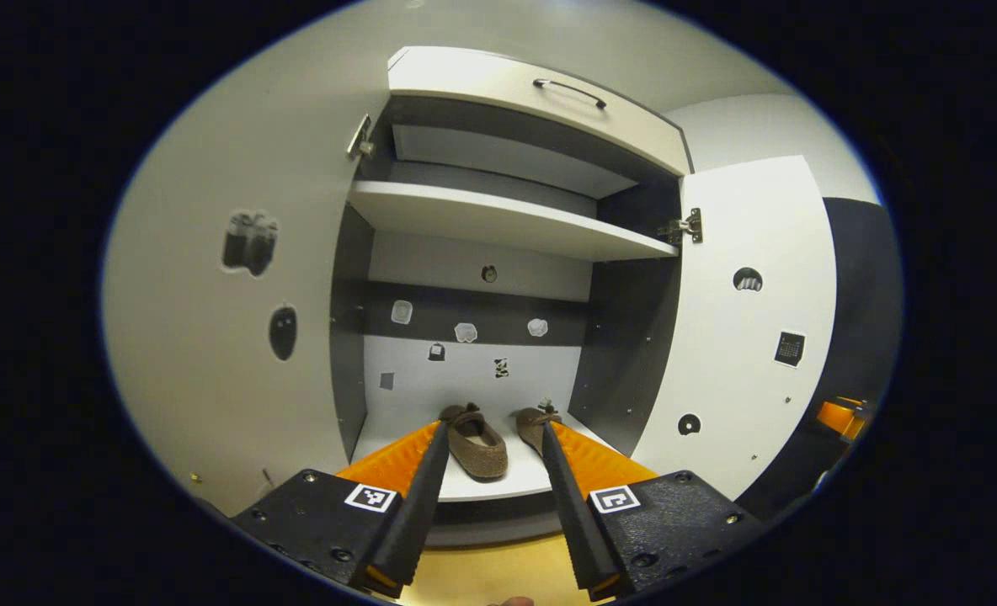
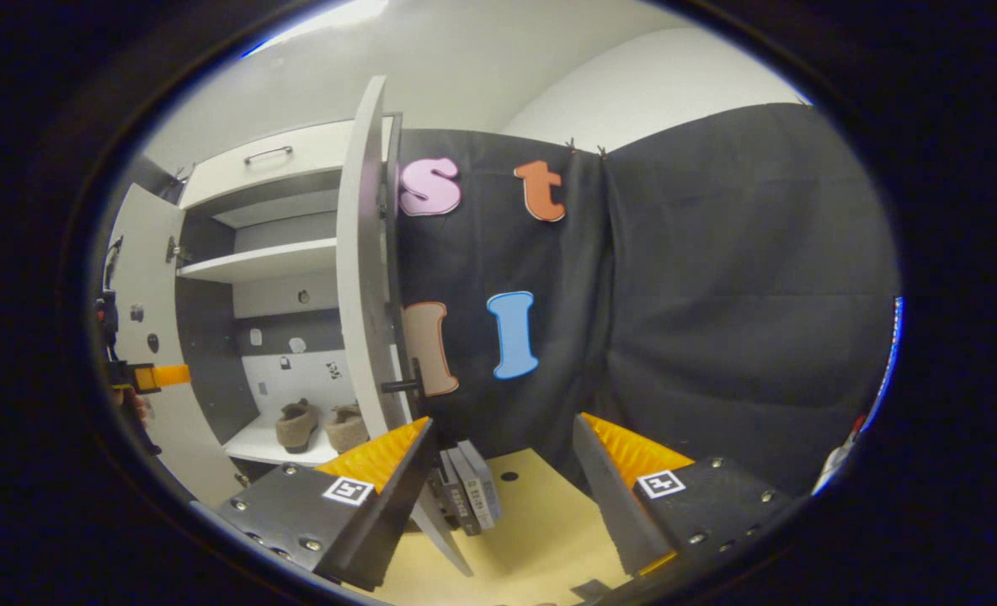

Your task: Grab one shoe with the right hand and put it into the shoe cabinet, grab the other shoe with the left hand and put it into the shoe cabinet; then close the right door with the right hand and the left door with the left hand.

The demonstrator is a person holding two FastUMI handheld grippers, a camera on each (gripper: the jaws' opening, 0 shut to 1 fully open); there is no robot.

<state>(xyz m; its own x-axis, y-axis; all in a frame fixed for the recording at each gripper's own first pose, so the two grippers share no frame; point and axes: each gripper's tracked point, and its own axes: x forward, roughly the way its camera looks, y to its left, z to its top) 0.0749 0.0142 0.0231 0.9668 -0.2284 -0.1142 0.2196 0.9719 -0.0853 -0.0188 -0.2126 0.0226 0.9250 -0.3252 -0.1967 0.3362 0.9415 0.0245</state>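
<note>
The shoe cabinet (image 1: 515,227) stands open, seen head-on in the left gripper view. Its left door (image 1: 212,320) is swung wide to the left and its right door (image 1: 743,337) wide to the right, each carrying a few small dark stickers. A drawer front with a metal handle (image 1: 569,89) runs across the top, and below it a pale shelf (image 1: 498,220) spans the inside. More small stickers dot the back wall of the cabinet.

In the right gripper view the same cabinet (image 2: 271,252) sits off to the left, and the right door (image 2: 362,278) shows edge-on, upright, with a dark knob sticking out of its outer face. Behind that door hangs the booth's black cloth wall (image 2: 717,295). A tan floor (image 2: 532,530) lies underneath.

Both shoes rest side by side on the bottom shelf (image 1: 498,484), toes toward the front. The left shoe (image 1: 475,442) is in full sight between the fingers; the right shoe (image 1: 535,425) is partly hidden by one finger.

The left gripper (image 1: 492,446) hovers in front of the bottom shelf, fingers spread apart and empty. The right gripper (image 2: 503,438) is beside the right door's outer face, fingers released and wide, grasping nothing; the door's lower edge passes just by its left finger.

A few small books (image 2: 469,497) stand on the floor just behind the door's bottom corner.
</note>
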